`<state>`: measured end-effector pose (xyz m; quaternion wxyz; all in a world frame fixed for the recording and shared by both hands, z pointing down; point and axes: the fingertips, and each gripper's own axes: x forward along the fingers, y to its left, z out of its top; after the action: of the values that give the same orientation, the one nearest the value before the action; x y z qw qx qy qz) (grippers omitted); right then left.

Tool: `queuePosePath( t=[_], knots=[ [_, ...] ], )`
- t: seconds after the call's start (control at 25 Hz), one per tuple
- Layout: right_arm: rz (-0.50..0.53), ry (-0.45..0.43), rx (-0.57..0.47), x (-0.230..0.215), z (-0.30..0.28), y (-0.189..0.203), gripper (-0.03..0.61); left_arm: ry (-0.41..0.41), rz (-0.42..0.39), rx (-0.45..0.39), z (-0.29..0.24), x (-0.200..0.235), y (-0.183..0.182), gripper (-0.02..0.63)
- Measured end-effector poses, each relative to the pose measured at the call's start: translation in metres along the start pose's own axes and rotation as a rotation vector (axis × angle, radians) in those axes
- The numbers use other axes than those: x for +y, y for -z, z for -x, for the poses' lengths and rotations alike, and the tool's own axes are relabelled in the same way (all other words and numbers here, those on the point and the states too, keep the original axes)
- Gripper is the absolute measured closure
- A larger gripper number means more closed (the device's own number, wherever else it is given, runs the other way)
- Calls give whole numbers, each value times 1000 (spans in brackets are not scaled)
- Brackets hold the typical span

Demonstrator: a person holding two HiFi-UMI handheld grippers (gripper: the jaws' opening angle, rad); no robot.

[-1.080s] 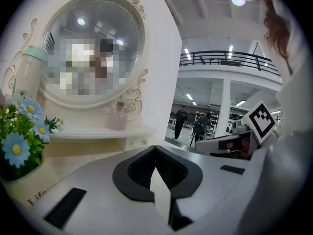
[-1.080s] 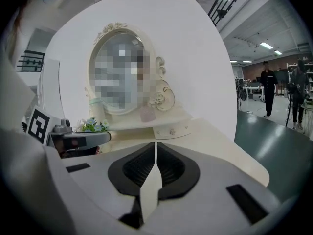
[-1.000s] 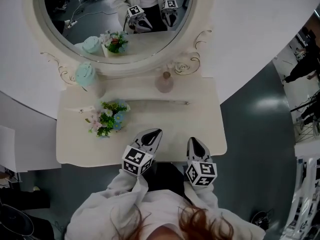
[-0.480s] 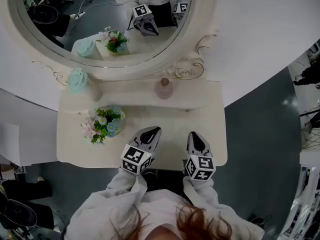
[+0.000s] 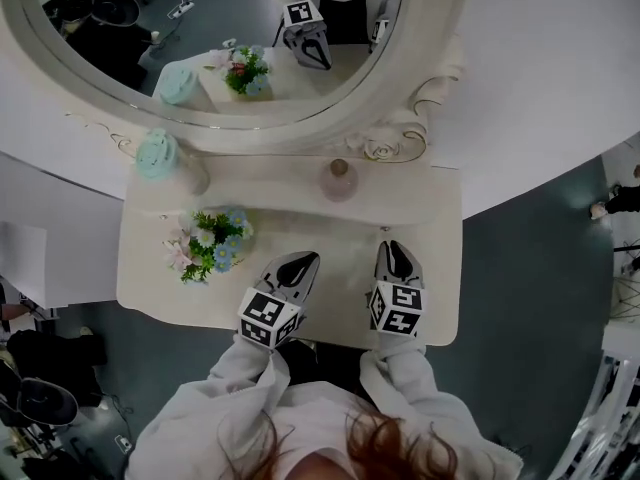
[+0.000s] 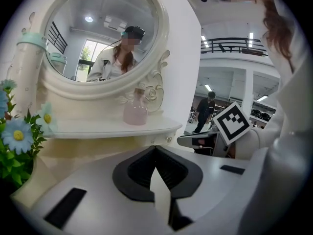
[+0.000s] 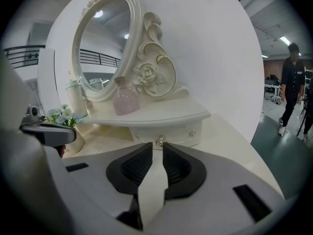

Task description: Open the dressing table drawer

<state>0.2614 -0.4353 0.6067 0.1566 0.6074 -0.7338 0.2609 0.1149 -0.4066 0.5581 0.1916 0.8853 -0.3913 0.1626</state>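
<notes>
The dressing table (image 5: 440, 288) is smooth, glossy cream, its drawer knob (image 7: 160, 141) shiny metal, the bottle (image 7: 126, 102) frosted.

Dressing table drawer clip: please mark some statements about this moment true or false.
1. The drawer is closed. True.
2. The right gripper is clamped on the drawer knob. False: the knob sits just beyond its tips. The jaws have just been opening a crack, with nothing between them.
3. The pink bottle stands on the shelf under the mirror. True.
4. The flowers are right of the right gripper. False: they are left of the left gripper.
5. The left gripper's jaws are wide apart. False: they are together, empty.
</notes>
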Motion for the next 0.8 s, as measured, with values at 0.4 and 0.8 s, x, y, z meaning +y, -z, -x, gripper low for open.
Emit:
queuePosePath(
  t=[0.4, 0.8],
  knots=[
    [19, 9, 75, -6, -45, 2, 410, -51, 12, 14, 5, 12, 2, 597],
    [3, 52, 60, -10, -46, 1, 468, -65, 8, 11, 20, 13, 4, 597]
  ],
)
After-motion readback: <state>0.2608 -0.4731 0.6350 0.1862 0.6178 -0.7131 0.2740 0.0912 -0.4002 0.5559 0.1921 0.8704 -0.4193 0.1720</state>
